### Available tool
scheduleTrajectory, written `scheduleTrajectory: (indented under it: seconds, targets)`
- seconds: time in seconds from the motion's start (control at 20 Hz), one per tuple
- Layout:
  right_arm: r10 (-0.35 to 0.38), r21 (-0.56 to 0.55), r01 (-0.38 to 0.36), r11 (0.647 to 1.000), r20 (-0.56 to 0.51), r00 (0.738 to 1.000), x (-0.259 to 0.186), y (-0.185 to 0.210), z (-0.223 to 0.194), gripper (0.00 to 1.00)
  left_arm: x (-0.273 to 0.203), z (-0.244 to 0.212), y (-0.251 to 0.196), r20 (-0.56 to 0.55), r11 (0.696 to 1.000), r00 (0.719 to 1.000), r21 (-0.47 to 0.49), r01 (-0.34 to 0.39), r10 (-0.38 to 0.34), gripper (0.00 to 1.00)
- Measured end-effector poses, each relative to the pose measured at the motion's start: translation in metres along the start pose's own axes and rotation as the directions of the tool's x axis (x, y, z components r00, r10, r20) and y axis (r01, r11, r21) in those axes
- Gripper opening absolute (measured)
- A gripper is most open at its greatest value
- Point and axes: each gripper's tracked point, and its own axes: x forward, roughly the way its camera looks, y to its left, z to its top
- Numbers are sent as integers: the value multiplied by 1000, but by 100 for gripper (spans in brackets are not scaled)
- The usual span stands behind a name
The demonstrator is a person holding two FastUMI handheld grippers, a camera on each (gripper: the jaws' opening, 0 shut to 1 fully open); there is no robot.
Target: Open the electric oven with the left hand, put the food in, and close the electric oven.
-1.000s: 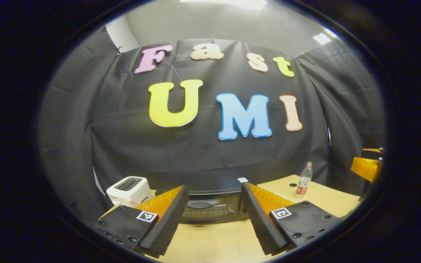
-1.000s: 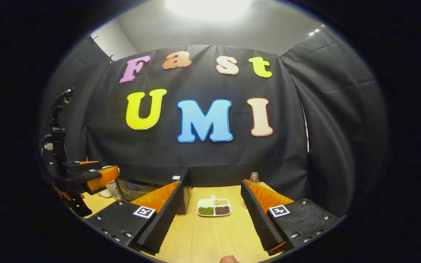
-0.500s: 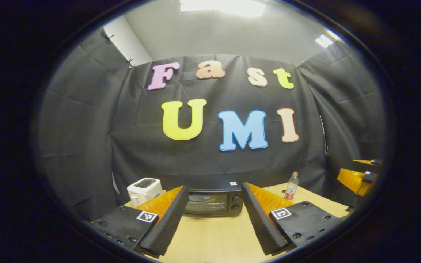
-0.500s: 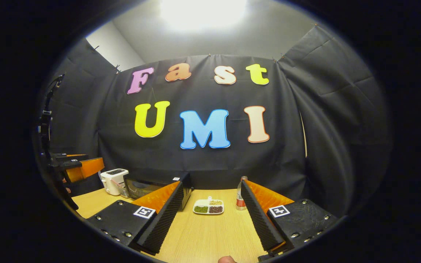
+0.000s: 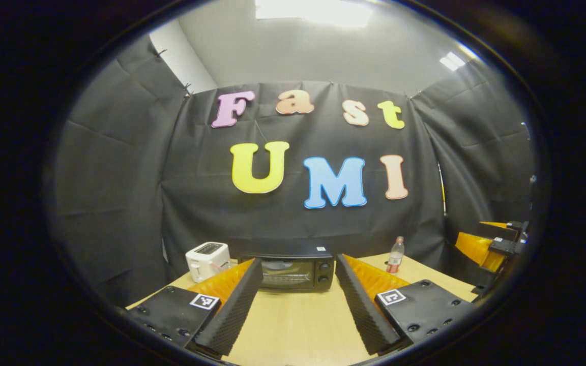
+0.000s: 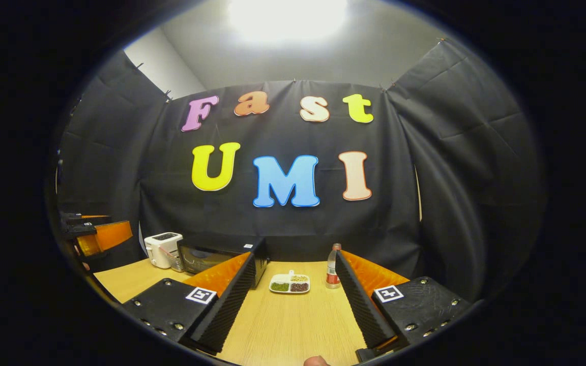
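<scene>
Change: both grippers have drawn back, so the oven and tray look smaller.
Oven (image 5: 293,272): door shut, straight ahead between the left gripper (image 5: 298,305) fingers, far off.
Food tray (image 6: 289,283): on the table (image 6: 293,320), ahead between the right gripper (image 6: 293,302) fingers.
Fingers: both pairs wide, empty.
Bottle (image 6: 331,266): beside the tray.
Toaster (image 5: 206,260): left of the oven.

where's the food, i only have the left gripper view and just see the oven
observer: In the right gripper view, a white tray of food sits on the table, to the right of the oven.
operator: is the right gripper holding it
observer: No, the right gripper is open and short of the tray.
operator: anything near it
observer: The bottle stands just right of the tray, apart from it.
</scene>
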Motion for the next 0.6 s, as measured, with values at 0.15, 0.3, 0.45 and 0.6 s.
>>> scheduleTrajectory:
  seconds: [0.15, 0.3, 0.45, 0.6]
  targets:
    - [0, -1, 0, 1000, 9, 1000, -7, 13, 6, 98, -6, 7, 10, 17, 1000, 1000, -8, 4, -4, 100]
    - [3, 4, -3, 1000, 15, 1000, -11, 24, 9, 97, -12, 12, 21, 33, 1000, 999, -3, 3, -3, 90]
    - [10, 5, -10, 1000, 5, 1000, -11, 35, 6, 97, -14, 11, 28, 29, 1000, 1000, -9, 4, -4, 100]
    - [6, -8, -6, 1000, 9, 1000, -13, 38, 9, 97, -14, 9, 35, 26, 1000, 1000, -3, 6, -6, 100]
